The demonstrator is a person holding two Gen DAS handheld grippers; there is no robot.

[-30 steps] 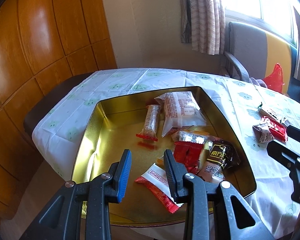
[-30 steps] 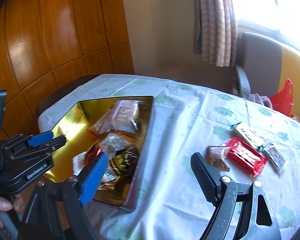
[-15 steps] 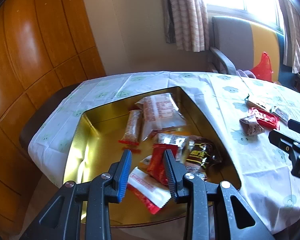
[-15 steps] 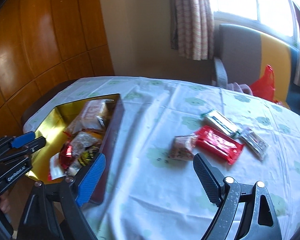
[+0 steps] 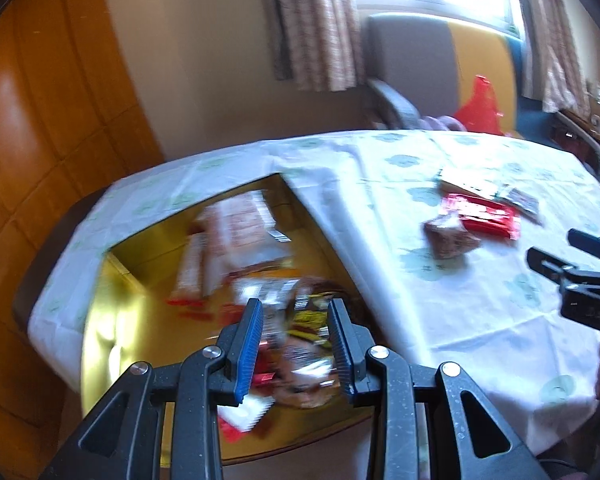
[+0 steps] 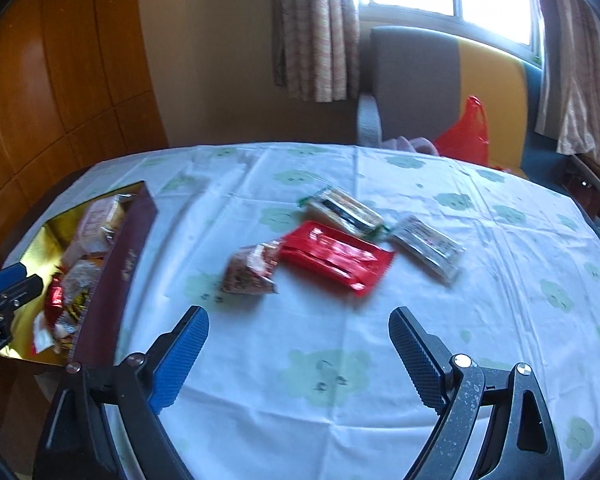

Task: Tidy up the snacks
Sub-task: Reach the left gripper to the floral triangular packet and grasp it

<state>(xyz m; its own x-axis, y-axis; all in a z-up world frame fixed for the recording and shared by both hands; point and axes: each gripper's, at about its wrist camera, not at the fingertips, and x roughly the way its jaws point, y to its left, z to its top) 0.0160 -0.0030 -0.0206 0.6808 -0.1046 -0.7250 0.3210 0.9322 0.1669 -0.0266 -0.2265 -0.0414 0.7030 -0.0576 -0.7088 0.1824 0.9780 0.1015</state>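
Observation:
A gold tin (image 5: 100, 316) (image 6: 132, 248) at the table's left holds several snack packets, blurred in the left wrist view. My left gripper (image 5: 296, 340) hovers open and empty above the tin's near end. Loose on the tablecloth lie a small brownish packet (image 6: 250, 270) (image 5: 450, 234), a red packet (image 6: 336, 256) (image 5: 480, 212), a green-edged bar (image 6: 344, 210) and a clear-wrapped bar (image 6: 428, 248). My right gripper (image 6: 298, 354) is wide open and empty, above the cloth just short of the brownish packet. It also shows at the right edge of the left wrist view (image 5: 572, 252).
The table (image 6: 500, 320) has a white cloth with green prints. An armchair (image 6: 412, 80) with a red bag (image 6: 466, 132) stands behind it under the window. Wooden panelling (image 6: 60, 80) is at the left.
Both grippers have swung right. The loose packets now sit in front of my right gripper, and the tin has slid to the left of its view. The left gripper's jaws look slightly wider.

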